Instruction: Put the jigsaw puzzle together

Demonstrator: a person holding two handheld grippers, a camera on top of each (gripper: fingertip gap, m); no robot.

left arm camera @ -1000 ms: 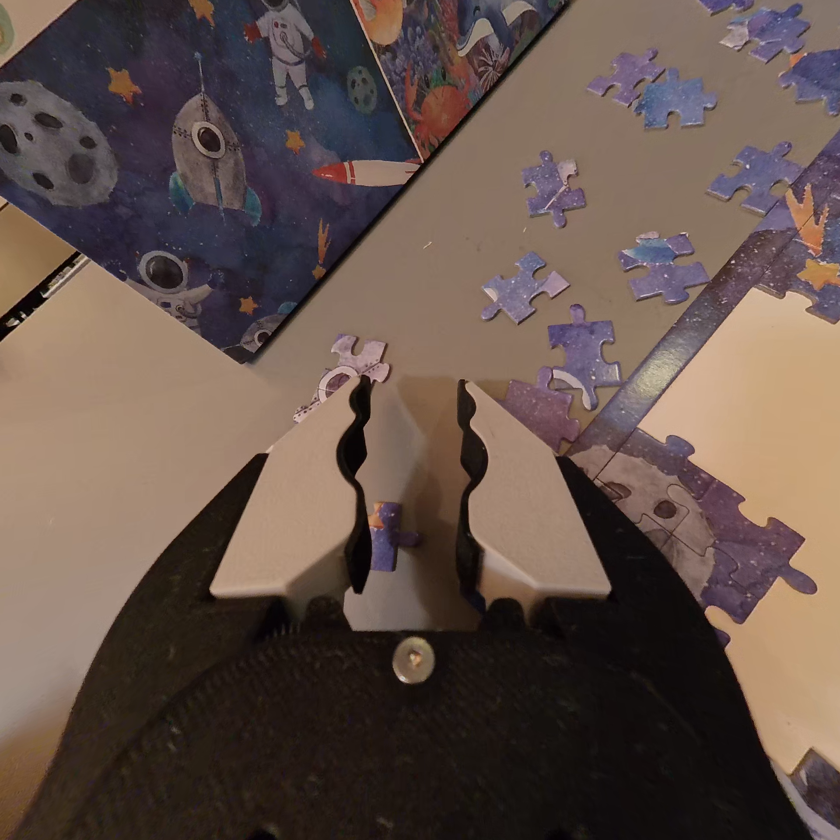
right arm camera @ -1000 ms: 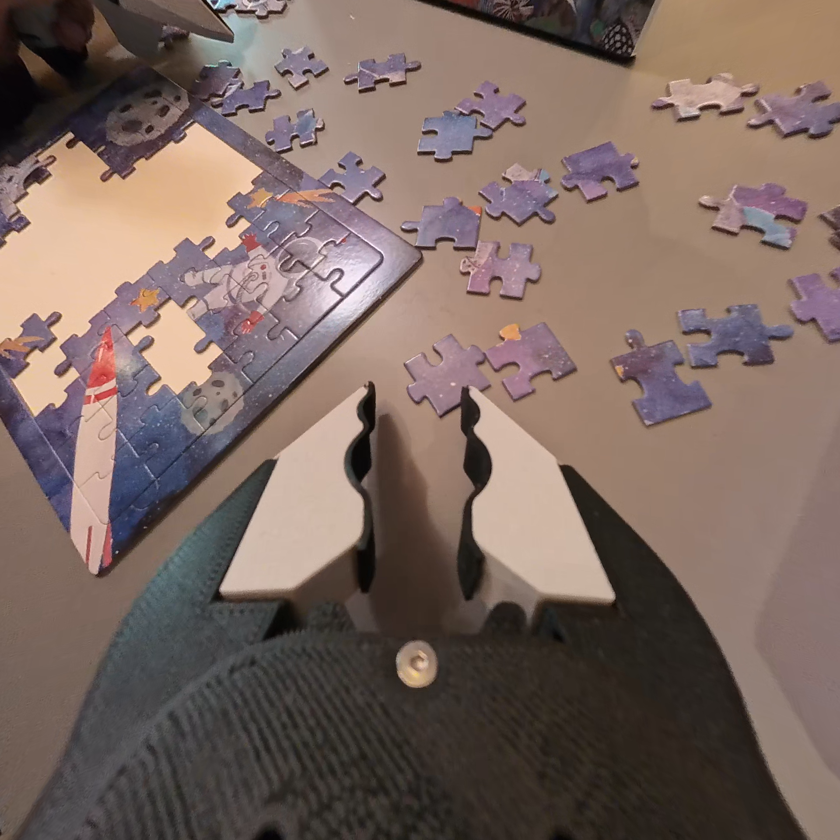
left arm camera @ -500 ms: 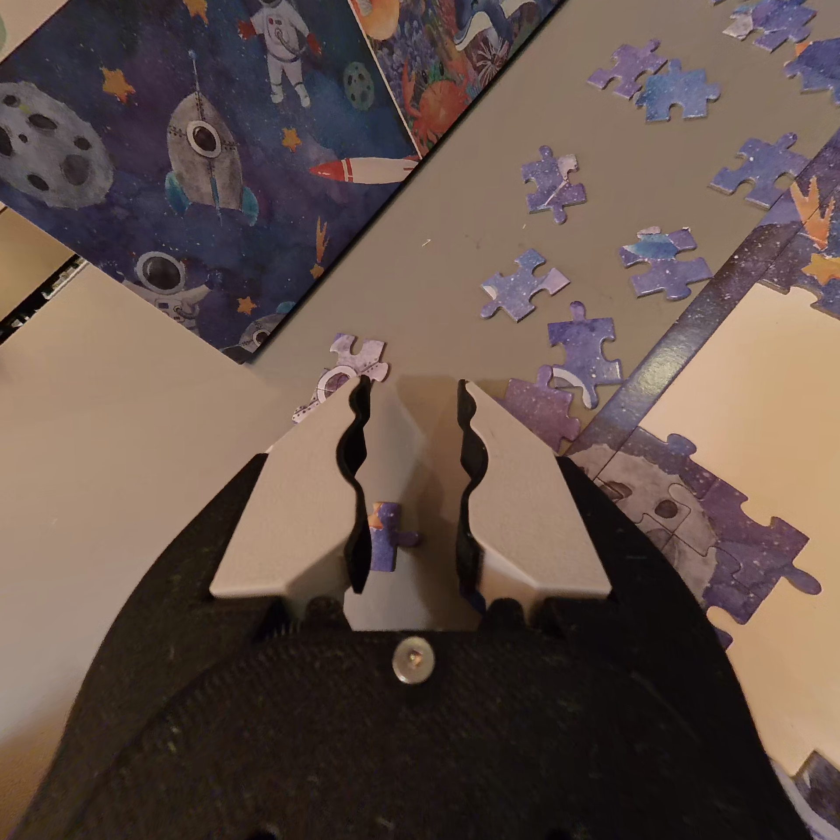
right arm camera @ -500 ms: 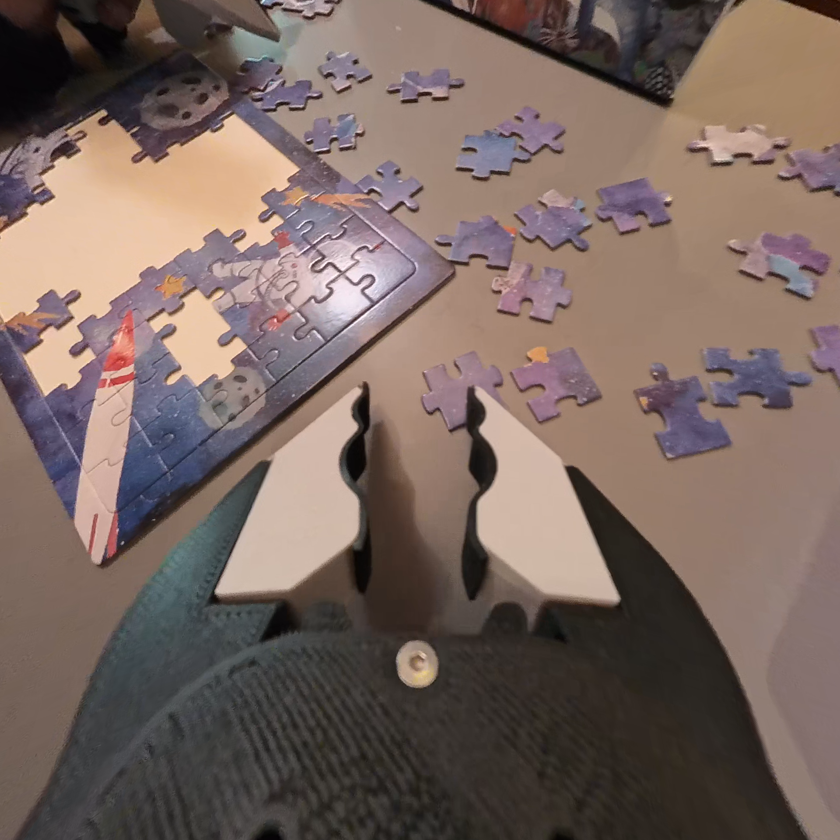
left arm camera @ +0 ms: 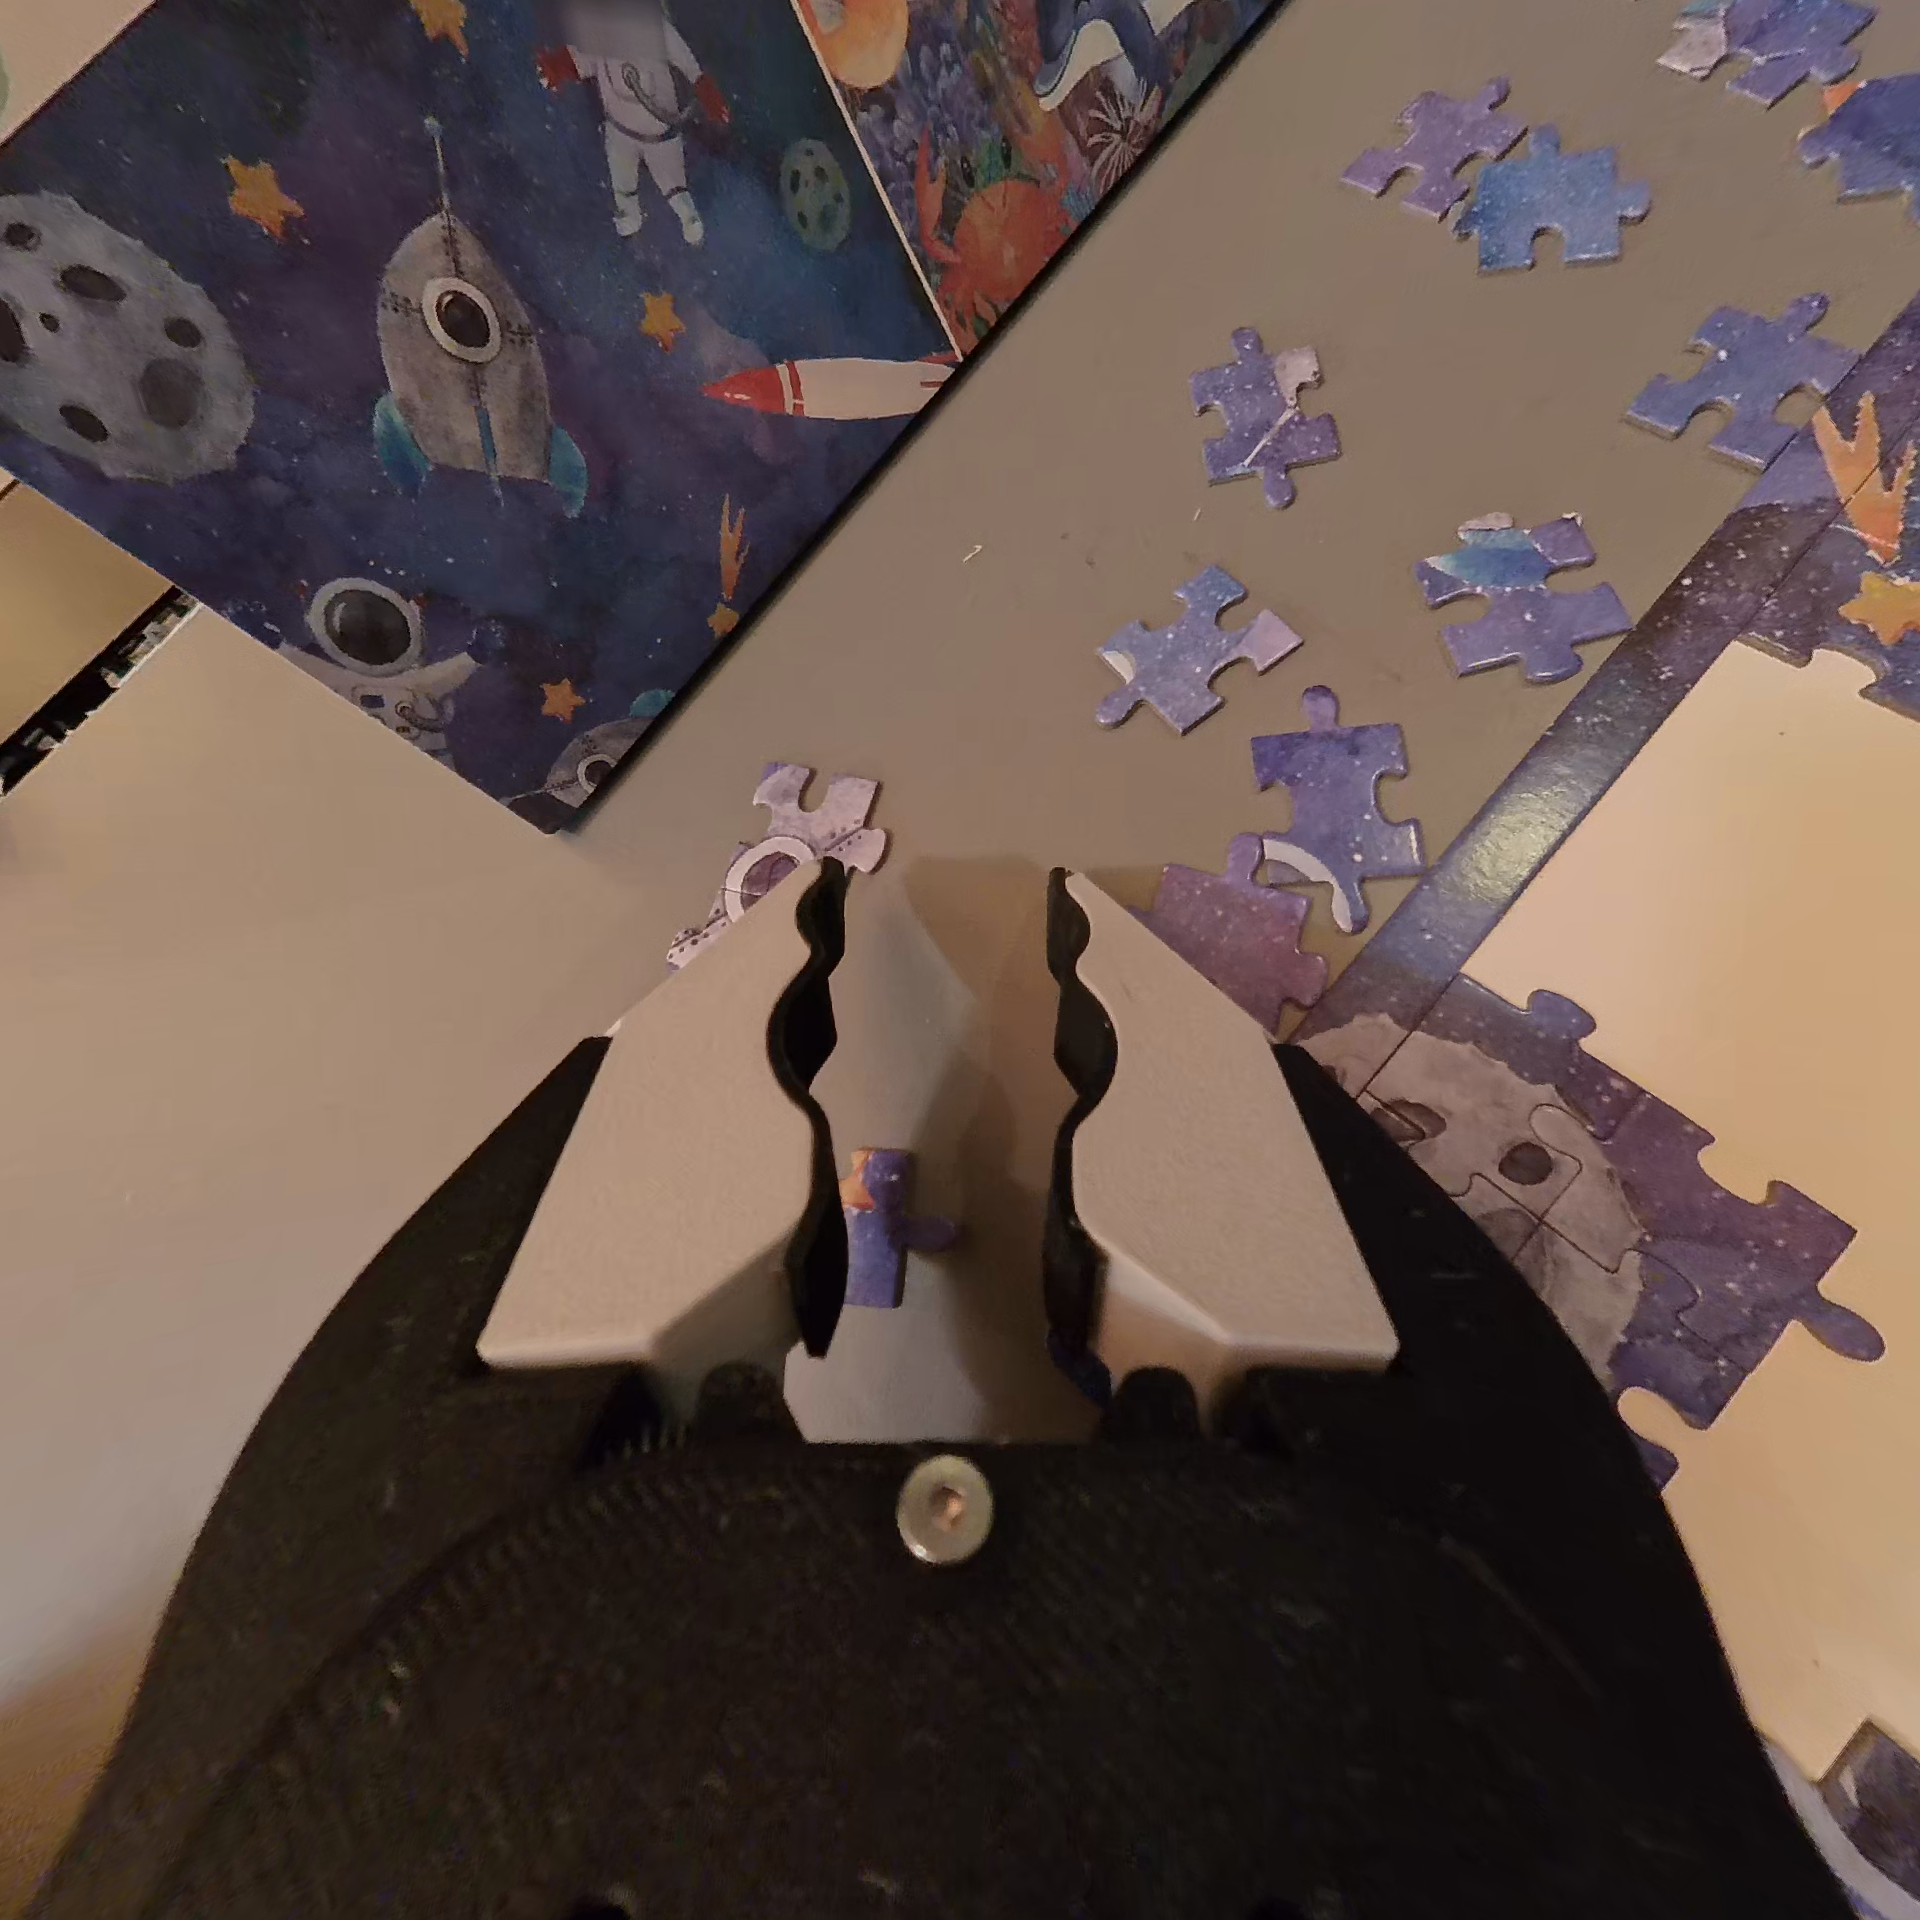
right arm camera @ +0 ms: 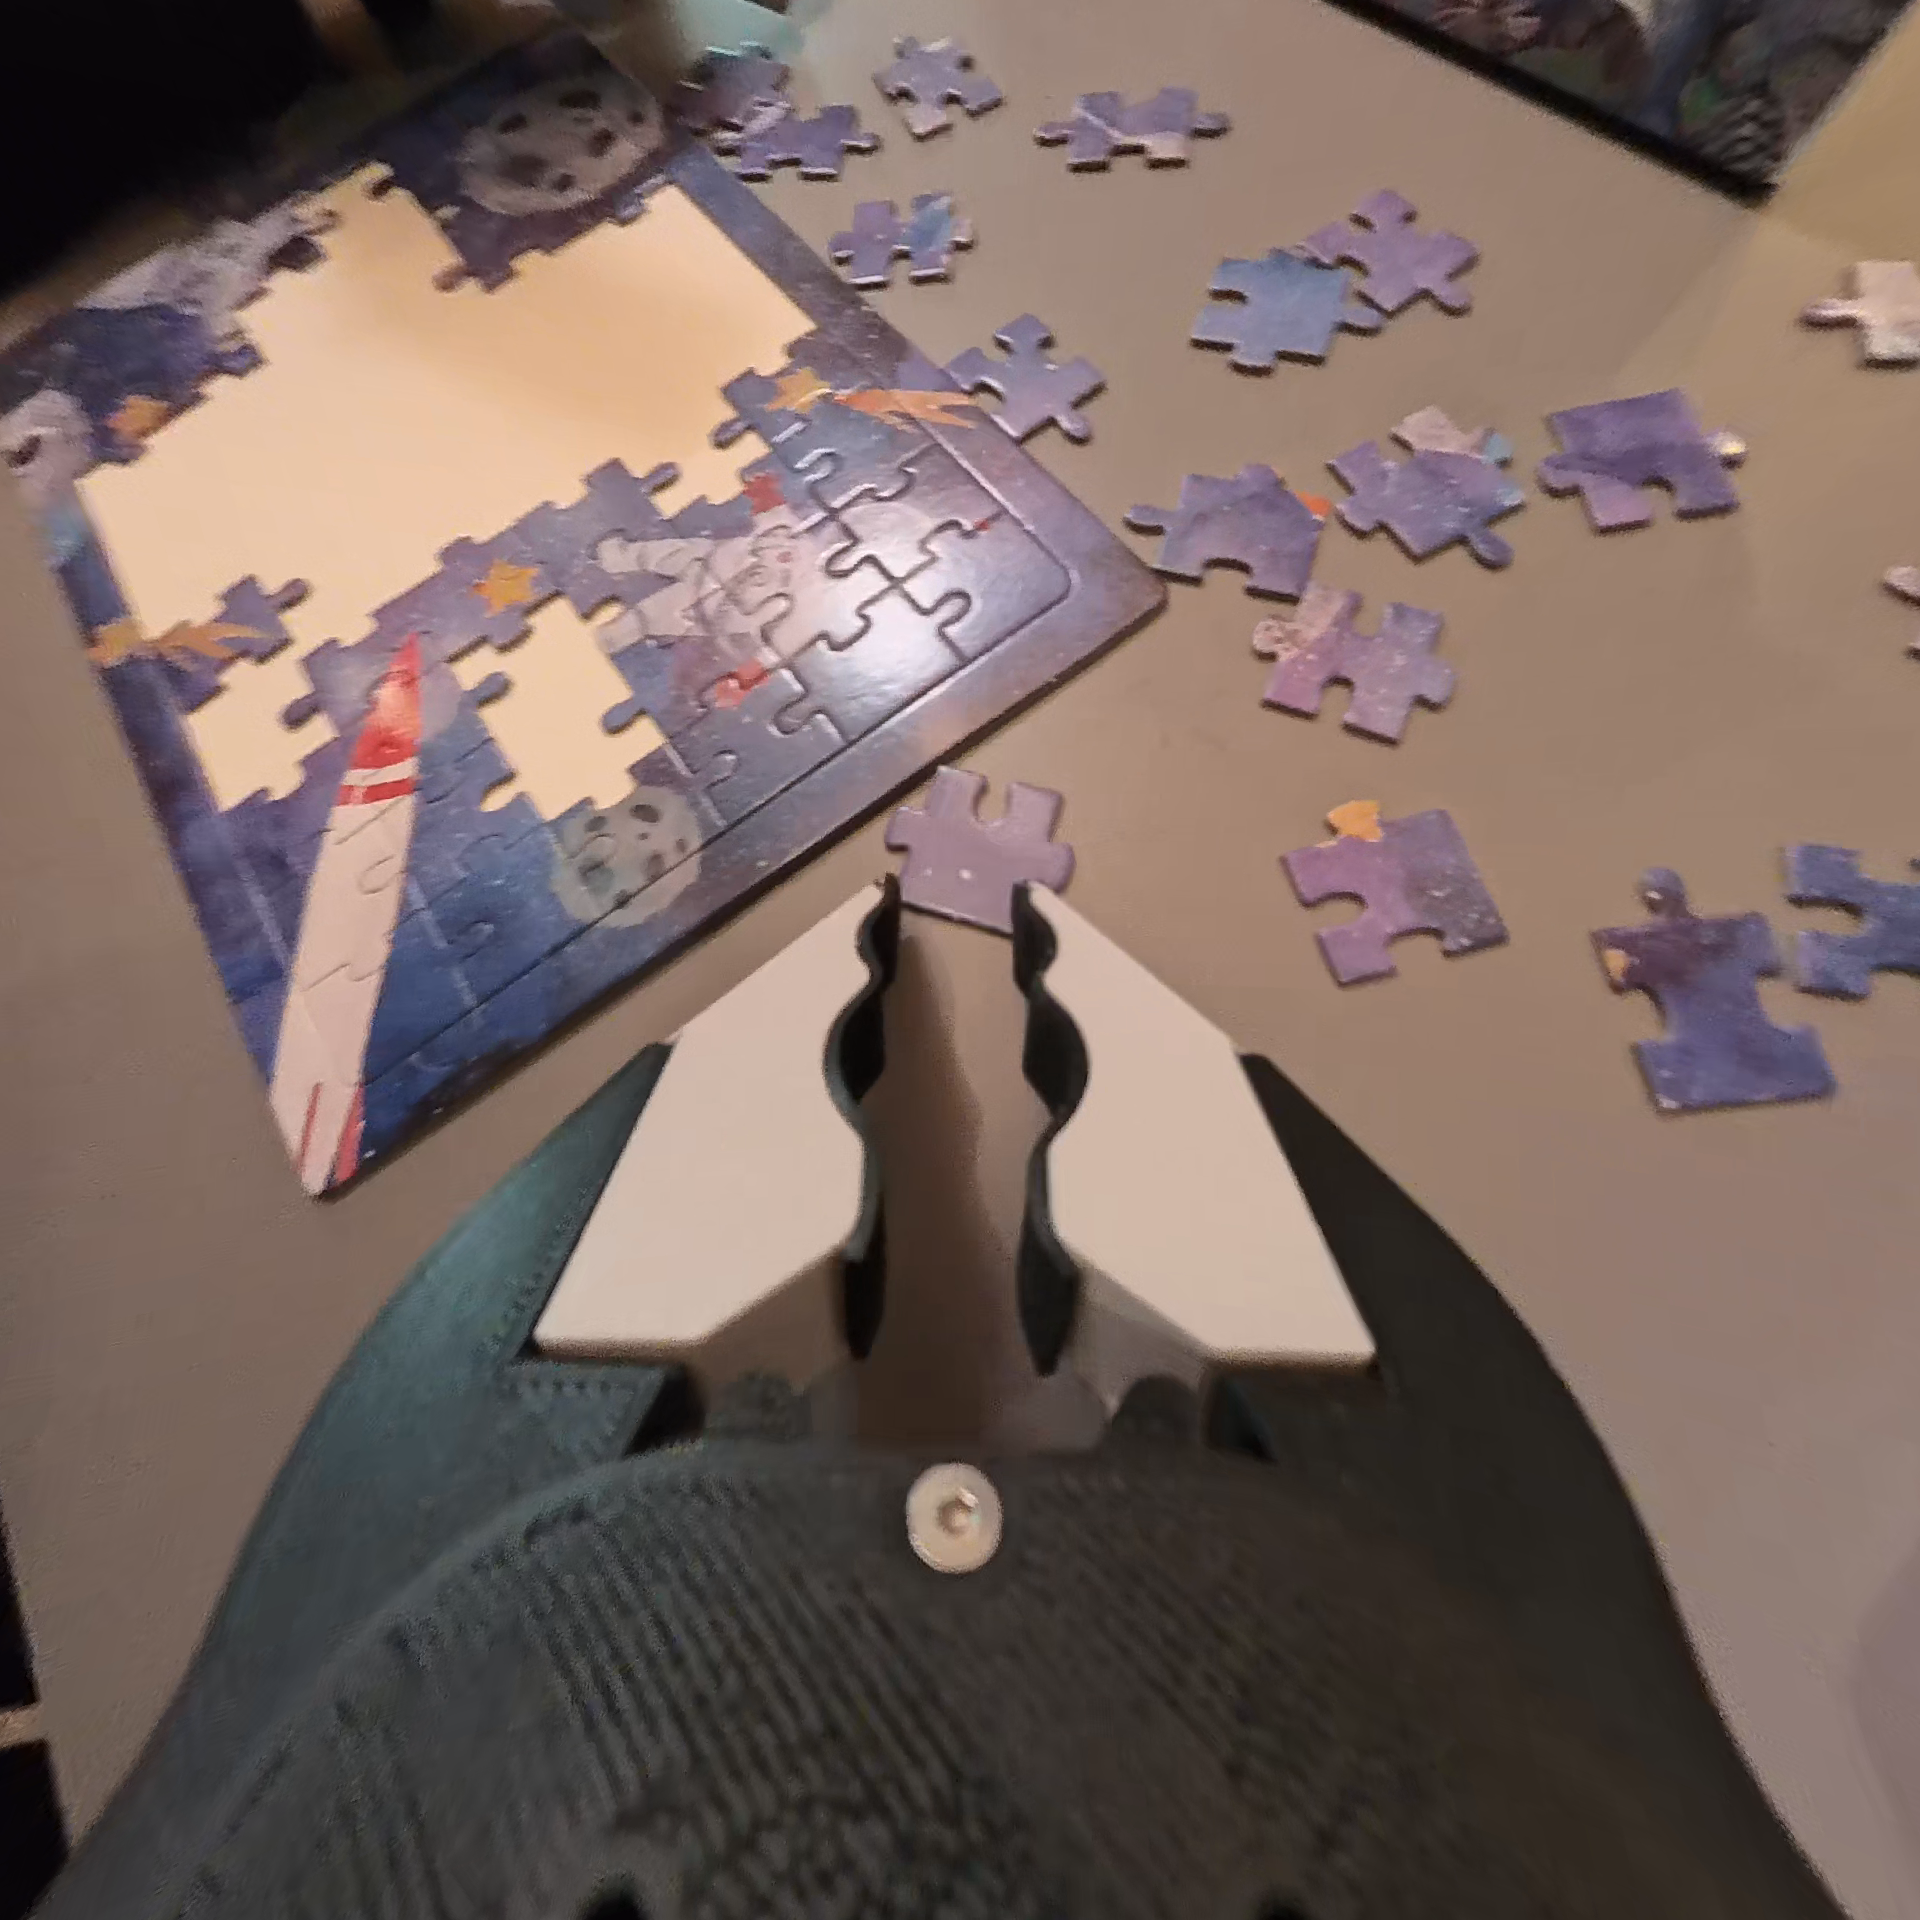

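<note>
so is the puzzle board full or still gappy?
Gappy. The puzzle board shows large bare cream patches, and loose pieces lie on the table.

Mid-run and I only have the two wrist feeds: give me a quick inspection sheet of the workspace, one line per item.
Surface: grey tabletop, with a lighter cream area at the left of the left wrist view.
Job's things: framed space puzzle board, partly filled, cream gaps left; loose purple and blue pieces scattered to its right.
Clutter: picture cards with space and sea scenes beside the pieces.
Grippers: right gripper pinches a purple piece at its fingertips; left gripper stands open, a small purple piece against its left pad, deep between the fingers.
Cables: nothing seen.
Surroundings: dark and blurred; cannot tell.
</note>
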